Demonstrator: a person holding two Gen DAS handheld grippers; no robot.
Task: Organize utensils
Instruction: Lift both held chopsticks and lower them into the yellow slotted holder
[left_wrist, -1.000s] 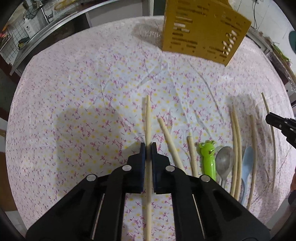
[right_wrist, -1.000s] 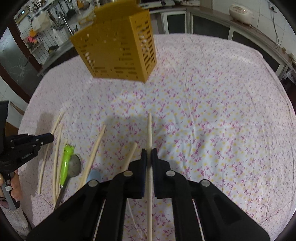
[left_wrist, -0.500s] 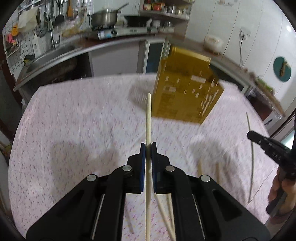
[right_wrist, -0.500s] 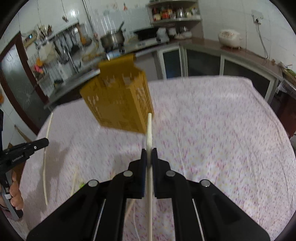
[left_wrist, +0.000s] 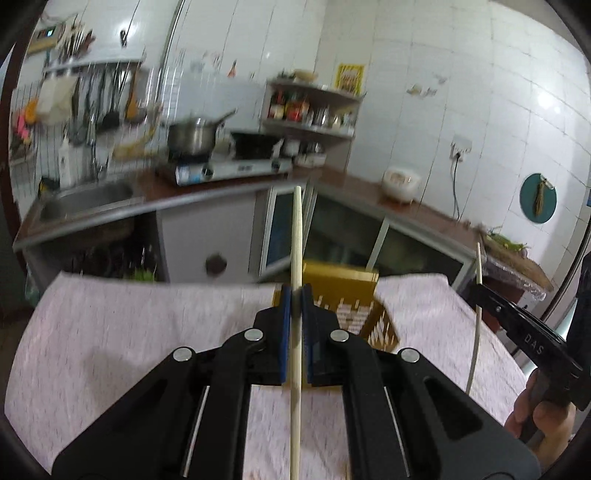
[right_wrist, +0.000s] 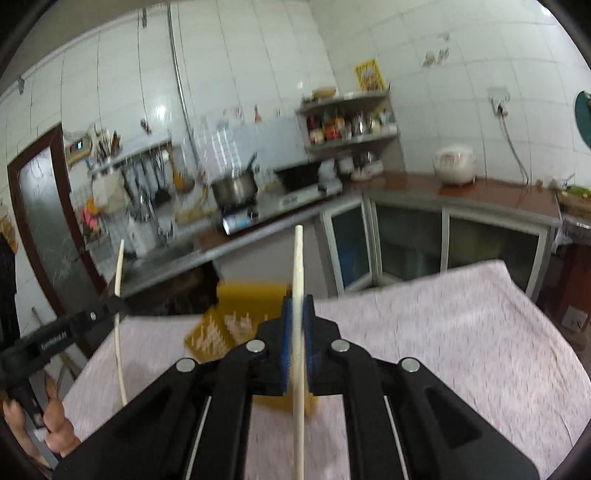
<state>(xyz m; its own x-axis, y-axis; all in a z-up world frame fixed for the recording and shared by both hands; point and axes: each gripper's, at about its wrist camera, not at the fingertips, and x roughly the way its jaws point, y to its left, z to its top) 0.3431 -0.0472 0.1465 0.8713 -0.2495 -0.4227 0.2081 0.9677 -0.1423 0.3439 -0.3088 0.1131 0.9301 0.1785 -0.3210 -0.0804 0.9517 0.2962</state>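
Note:
My left gripper (left_wrist: 296, 290) is shut on a pale wooden chopstick (left_wrist: 297, 236) that runs up between its blue pads, held in the air and pointing forward. My right gripper (right_wrist: 298, 299) is shut on another chopstick (right_wrist: 298, 258) the same way. The yellow slotted utensil holder (left_wrist: 354, 295) stands on the flowered tablecloth (left_wrist: 129, 332) just beyond and below both grippers; it also shows in the right wrist view (right_wrist: 240, 314). Each view shows the other gripper off to the side with its chopstick (left_wrist: 476, 325) (right_wrist: 119, 314). The utensils lying on the table are out of view.
A kitchen counter (left_wrist: 155, 203) with a sink, stove and pot runs behind the table. A rice cooker (right_wrist: 453, 164) stands on the counter at the right. Glass-front cabinets (right_wrist: 406, 243) are below it. The table's far edge (right_wrist: 443, 273) lies close behind the holder.
Both grippers have lifted their chopsticks off the table and tilted up toward level. The view now takes in the kitchen wall, and the yellow holder sits low, near the fingertips.

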